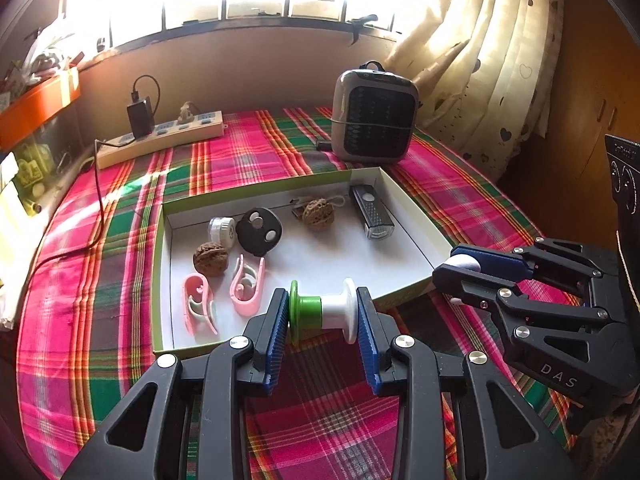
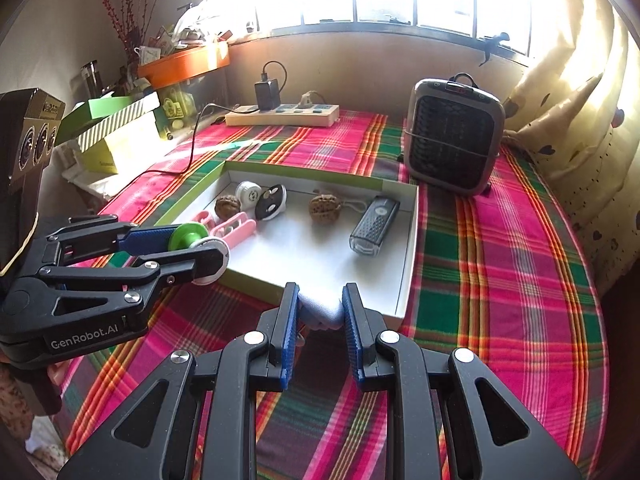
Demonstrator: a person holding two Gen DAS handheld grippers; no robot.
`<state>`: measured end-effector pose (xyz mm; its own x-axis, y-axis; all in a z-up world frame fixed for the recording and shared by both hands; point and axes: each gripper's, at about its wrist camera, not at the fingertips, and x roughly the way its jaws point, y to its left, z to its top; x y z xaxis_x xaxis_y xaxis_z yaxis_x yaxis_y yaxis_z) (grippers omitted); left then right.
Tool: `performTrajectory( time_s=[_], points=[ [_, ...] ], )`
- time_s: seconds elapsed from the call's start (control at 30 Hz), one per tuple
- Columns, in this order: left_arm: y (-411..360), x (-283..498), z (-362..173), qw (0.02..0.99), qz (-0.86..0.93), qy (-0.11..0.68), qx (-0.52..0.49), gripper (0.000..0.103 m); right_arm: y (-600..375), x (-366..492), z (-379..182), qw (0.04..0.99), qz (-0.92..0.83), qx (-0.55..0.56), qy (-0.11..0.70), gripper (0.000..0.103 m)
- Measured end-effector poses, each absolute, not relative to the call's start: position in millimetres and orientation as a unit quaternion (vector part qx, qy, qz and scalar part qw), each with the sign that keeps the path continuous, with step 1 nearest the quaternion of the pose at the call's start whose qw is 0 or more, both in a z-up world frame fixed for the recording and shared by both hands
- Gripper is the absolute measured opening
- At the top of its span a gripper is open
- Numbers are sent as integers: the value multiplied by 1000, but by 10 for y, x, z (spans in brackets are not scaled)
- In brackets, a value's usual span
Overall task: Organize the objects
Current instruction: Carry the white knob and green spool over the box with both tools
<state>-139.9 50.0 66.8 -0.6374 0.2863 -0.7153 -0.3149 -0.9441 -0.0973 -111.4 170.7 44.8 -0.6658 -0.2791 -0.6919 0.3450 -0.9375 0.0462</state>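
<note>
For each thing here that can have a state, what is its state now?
Left gripper: shut on the spool.
Right gripper: shut on a pale soft object.
Box: open, no lid.
Power strip: one black adapter plugged in.

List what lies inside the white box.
Inside the box: two walnuts, two pink clips, a black disc, a white cap, a bike light. The spool hides the near edge.

Bare box floor [image 2: 320, 256] between pink clips [image 2: 236, 229] and torch [image 2: 374, 224].
</note>
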Motion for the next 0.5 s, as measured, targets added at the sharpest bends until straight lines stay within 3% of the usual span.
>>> performTrajectory(
  time_s=[0.5],
  points=[
    [490,-1610,605,164,902,14,-400,31,1682,-1449,456,167,-909,379,47,23]
  ],
)
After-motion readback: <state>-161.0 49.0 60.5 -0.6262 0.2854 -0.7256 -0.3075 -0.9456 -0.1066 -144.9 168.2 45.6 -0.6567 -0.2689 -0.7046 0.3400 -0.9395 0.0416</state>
